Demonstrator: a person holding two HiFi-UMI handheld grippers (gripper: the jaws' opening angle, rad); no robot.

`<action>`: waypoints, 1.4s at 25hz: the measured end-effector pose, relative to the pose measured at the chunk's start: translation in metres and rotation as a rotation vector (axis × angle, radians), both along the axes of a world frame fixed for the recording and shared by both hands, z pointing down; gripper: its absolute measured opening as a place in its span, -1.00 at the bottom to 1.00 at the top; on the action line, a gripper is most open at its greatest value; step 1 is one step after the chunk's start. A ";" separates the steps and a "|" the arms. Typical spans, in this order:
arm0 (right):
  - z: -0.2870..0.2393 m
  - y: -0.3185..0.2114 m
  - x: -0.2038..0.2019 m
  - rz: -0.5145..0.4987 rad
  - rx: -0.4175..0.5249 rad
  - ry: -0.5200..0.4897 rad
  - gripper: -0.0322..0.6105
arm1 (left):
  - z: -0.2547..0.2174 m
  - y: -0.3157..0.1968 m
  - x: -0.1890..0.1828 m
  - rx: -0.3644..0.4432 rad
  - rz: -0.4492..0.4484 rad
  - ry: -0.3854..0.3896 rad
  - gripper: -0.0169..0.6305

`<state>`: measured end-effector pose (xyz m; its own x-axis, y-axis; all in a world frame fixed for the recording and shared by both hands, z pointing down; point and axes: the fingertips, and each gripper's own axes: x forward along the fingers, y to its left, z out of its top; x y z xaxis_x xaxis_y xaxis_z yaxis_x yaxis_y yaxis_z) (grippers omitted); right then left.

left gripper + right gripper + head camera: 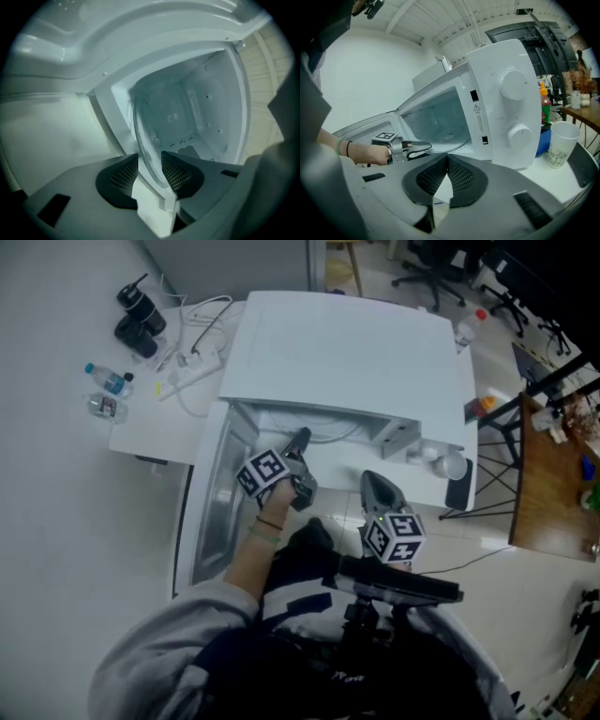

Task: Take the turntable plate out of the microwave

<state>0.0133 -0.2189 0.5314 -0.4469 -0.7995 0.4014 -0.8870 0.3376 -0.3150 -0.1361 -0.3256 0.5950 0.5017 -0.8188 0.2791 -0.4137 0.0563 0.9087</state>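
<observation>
The left gripper (149,156) is held wide astride the rim of the turntable plate (143,140), unpinched; the right gripper (445,161) is shut, empty. The rim should be seated deeper between the pads, then clamped.

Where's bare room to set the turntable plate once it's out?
The microwave top is bare. A small free patch lies on the table between the water bottles and open door. Right side, by the paper cup, is crowded.

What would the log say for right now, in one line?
left tongs: open, plate rim between | right tongs: shut, empty | door: open | plate: inside microwave
</observation>
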 end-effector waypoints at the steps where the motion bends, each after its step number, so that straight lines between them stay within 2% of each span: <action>1: 0.000 -0.001 0.000 -0.001 0.002 0.001 -0.90 | 0.002 -0.001 -0.001 -0.009 -0.011 0.006 -0.53; 3: -0.001 -0.002 0.001 -0.004 0.004 0.003 -0.90 | 0.005 -0.001 -0.003 -0.023 -0.028 0.022 -0.58; 4: 0.000 -0.002 0.001 -0.006 0.003 0.005 -0.90 | 0.007 0.000 -0.004 -0.025 -0.035 0.035 -0.68; 6: 0.003 -0.001 0.002 -0.009 -0.001 0.007 -0.90 | 0.007 0.000 -0.005 -0.021 -0.049 0.076 -0.70; 8: 0.007 0.001 0.002 -0.010 -0.008 0.005 -0.90 | 0.005 0.000 -0.004 0.004 -0.060 0.113 -0.79; 16: 0.016 0.007 -0.013 -0.072 -0.040 -0.023 -0.90 | -0.010 0.021 -0.005 0.118 -0.038 0.179 -0.82; 22: 0.034 0.014 -0.034 -0.153 -0.188 -0.178 -0.90 | -0.015 0.043 -0.008 0.138 -0.007 0.156 -0.82; 25: 0.047 0.013 -0.036 -0.156 -0.239 -0.174 -0.89 | -0.014 0.051 -0.010 0.149 0.011 0.118 -0.82; 27: 0.054 0.010 -0.038 -0.162 -0.276 -0.191 -0.76 | -0.010 0.056 -0.011 0.123 0.014 0.122 -0.82; 29: 0.055 0.007 -0.042 -0.165 -0.319 -0.276 -0.60 | -0.007 0.062 -0.009 0.098 0.016 0.151 -0.82; 32: 0.054 0.001 -0.048 -0.161 -0.366 -0.394 -0.51 | -0.004 0.071 -0.007 0.083 0.022 0.170 -0.82; 35: 0.055 -0.009 -0.048 -0.139 -0.378 -0.442 -0.42 | -0.007 0.074 -0.007 0.090 0.025 0.176 -0.82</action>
<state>-0.0346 -0.2280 0.5864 -0.7266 -0.5593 0.3991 -0.6000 0.2336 -0.7651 -0.1428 -0.2512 0.5884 0.5565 -0.8233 0.1120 -0.2487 -0.0364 0.9679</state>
